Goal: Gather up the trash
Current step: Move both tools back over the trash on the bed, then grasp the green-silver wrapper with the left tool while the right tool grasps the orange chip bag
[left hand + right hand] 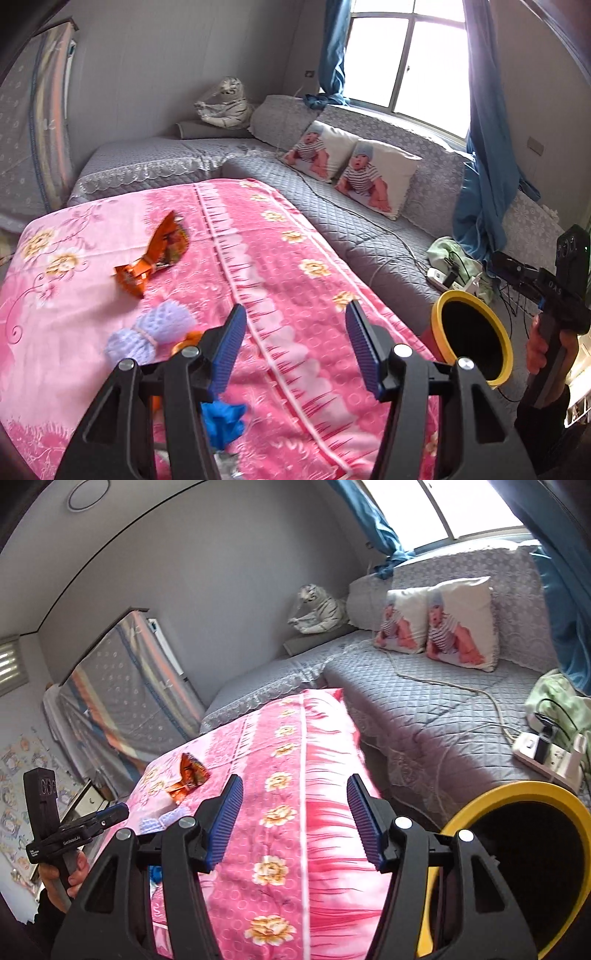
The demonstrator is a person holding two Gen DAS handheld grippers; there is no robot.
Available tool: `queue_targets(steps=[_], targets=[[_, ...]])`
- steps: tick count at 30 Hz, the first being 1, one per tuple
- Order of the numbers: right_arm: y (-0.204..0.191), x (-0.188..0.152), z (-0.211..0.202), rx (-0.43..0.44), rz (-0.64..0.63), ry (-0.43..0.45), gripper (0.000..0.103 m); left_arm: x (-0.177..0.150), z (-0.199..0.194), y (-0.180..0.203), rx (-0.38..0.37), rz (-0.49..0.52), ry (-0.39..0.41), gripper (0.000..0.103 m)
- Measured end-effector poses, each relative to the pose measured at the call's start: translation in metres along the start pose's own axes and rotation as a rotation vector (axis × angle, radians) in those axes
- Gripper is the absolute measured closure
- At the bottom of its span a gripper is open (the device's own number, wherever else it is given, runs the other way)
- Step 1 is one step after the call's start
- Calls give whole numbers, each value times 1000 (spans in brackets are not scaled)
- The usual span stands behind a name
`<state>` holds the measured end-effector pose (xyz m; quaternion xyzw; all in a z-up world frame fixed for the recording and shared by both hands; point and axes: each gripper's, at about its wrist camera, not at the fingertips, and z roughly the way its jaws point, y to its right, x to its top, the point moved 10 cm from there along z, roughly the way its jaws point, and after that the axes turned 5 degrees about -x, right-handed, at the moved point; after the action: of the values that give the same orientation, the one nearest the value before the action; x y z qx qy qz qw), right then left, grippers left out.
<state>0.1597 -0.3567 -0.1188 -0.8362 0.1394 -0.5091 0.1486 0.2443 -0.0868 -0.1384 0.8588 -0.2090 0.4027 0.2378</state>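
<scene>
Pink flowered cloth fills most of what we see from the left wrist. Our left gripper hangs above it with its blue-padded jaws spread apart and nothing between them. At ten o'clock from the jaws lies an orange snack wrapper, crumpled on the cloth. Nearer, at nine o'clock, a lilac foam net sits just beside the left finger, and a blue crumpled scrap shows at seven o'clock, partly behind the gripper frame. At three o'clock a yellow-rimmed bin stands off the cloth's edge, its mouth dark. Beyond it a hand grips the handle of the other tool.

From the right wrist, we see the right gripper likewise released, jaws apart and empty over the same pink cloth. The orange wrapper rests at ten o'clock, well apart from the pads. The lilac net peeks out at nine o'clock, just beside the left finger. The bin's yellow rim curves at four o'clock, close to the right finger. At eight o'clock a hand holds the left tool's handle.
</scene>
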Motion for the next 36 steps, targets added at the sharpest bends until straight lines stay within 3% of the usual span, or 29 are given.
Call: queue_targets(steps=[8,17,26,31,34,36], targets=[[-105,-11,74,169,-110,-112,47,-57,-52,-54,53,-67,-30,49],[-189,-32,159,283,-170,-237,47,-121,-65,-58,15,-138,-95,47],[-243,-49,244,295,-245,-309,46,-141,-61,-69,21,-159,-147,45],[-260,-50,284,286,-270,-335,41,-145,-50,-68,14,-157,-177,45],[-265,-48,304,277,-266,-343,30,-147,-45,-70,15,-158,-195,45],[-265,-47,318,256,-267,-356,30,-147,-41,-69,13,-158,-205,45]])
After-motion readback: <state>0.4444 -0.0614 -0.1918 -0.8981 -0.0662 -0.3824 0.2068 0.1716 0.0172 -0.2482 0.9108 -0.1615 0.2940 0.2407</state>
